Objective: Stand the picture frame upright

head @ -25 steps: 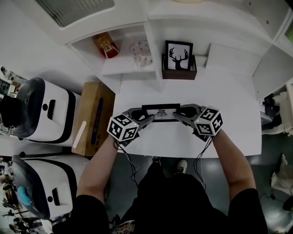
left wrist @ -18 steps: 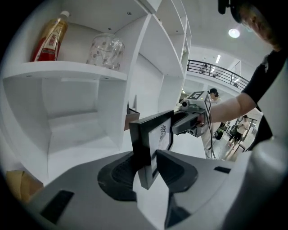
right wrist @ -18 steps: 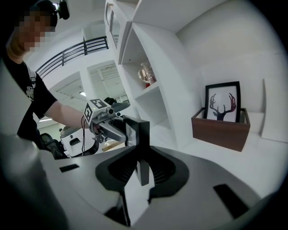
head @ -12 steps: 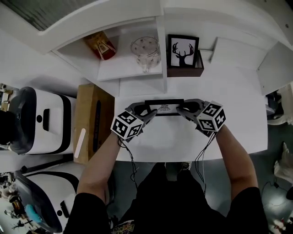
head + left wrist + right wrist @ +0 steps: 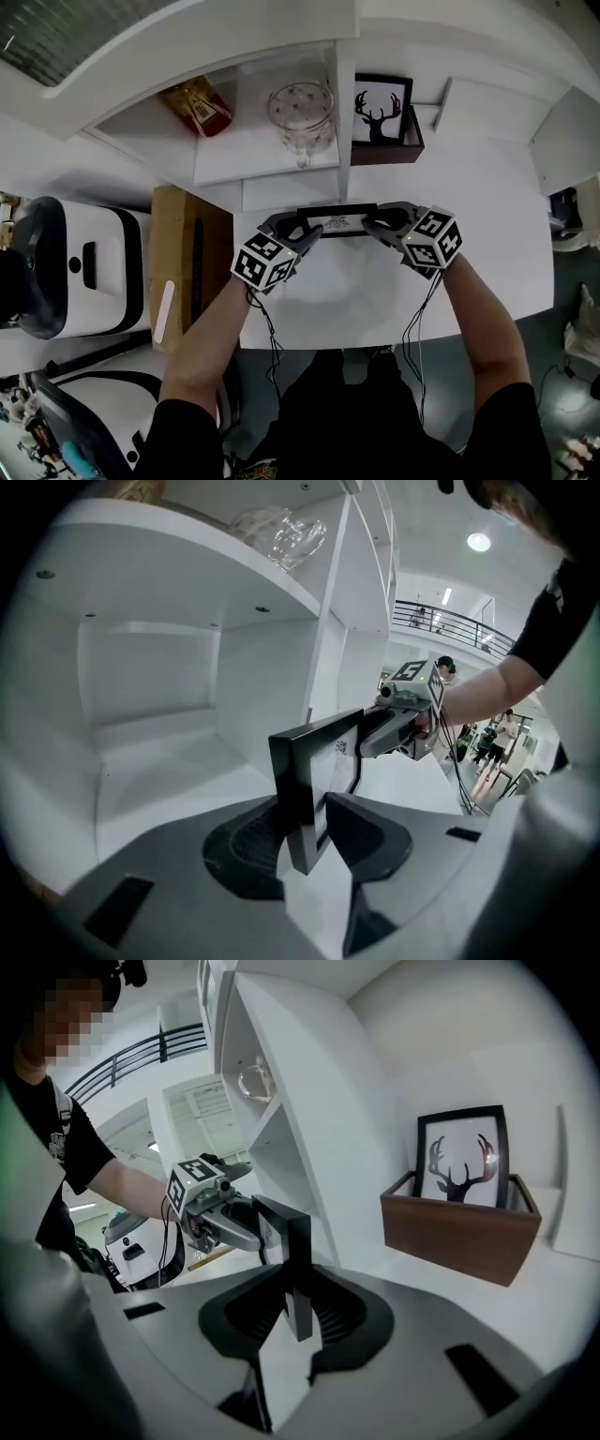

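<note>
Both grippers hold a black picture frame (image 5: 337, 221) between them over the white table (image 5: 487, 244), in front of the shelf unit. My left gripper (image 5: 298, 230) is shut on its left end, my right gripper (image 5: 375, 223) on its right end. In the left gripper view the picture frame (image 5: 314, 780) stands nearly on edge between the pads, its face turned right, and the right gripper (image 5: 394, 726) grips the far end. The right gripper view shows the picture frame (image 5: 291, 1260) edge-on between the jaws, with the left gripper (image 5: 225, 1218) beyond. Whether it touches the table is unclear.
A deer picture (image 5: 382, 105) stands in a brown wooden box (image 5: 386, 150) at the back of the table. The white shelf (image 5: 262, 155) holds a glass jar (image 5: 302, 111) and a red bag (image 5: 199, 105). A cardboard box (image 5: 187, 262) and white machines (image 5: 75, 267) stand left.
Both grippers have carried the frame a little away from the person, toward the shelf, and lower. The grip on both ends is unchanged.
</note>
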Demonstrator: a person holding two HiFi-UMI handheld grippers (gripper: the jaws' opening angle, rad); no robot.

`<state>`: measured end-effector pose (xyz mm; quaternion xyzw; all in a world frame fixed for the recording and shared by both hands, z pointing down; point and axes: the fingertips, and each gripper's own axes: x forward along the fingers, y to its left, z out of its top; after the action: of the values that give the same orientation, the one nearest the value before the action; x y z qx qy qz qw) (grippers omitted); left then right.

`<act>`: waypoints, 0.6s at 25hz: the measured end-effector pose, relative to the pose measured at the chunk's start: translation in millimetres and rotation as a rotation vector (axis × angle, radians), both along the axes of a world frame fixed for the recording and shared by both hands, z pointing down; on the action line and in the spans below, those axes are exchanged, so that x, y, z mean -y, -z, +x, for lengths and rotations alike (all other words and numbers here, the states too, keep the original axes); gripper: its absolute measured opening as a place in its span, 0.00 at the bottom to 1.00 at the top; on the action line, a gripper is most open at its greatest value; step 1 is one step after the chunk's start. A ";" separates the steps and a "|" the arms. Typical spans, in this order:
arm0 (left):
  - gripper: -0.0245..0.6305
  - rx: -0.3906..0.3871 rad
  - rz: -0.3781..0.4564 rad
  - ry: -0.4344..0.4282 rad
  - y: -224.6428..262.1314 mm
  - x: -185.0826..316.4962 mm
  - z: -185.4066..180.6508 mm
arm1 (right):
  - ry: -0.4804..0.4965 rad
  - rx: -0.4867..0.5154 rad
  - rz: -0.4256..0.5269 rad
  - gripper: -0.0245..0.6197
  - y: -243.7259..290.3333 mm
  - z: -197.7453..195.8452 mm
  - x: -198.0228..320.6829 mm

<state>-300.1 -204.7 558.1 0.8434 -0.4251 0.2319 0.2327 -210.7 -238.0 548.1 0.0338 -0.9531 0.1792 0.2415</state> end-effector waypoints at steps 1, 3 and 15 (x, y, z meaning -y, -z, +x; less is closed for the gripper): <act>0.25 0.001 0.002 0.003 -1.8 2.0 -1.4 | -0.001 -0.003 -0.001 0.15 -1.8 -1.4 2.2; 0.25 0.005 0.006 0.008 -5.3 6.2 -3.5 | -0.004 -0.011 -0.003 0.15 -5.8 -3.5 6.9; 0.25 0.026 0.005 0.028 -25.4 23.8 -14.7 | -0.015 -0.039 -0.004 0.16 -27.8 -14.3 26.8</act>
<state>-314.8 -228.5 583.5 0.8348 -0.4405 0.2384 0.2284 -225.0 -264.8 576.0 0.0441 -0.9475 0.1823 0.2589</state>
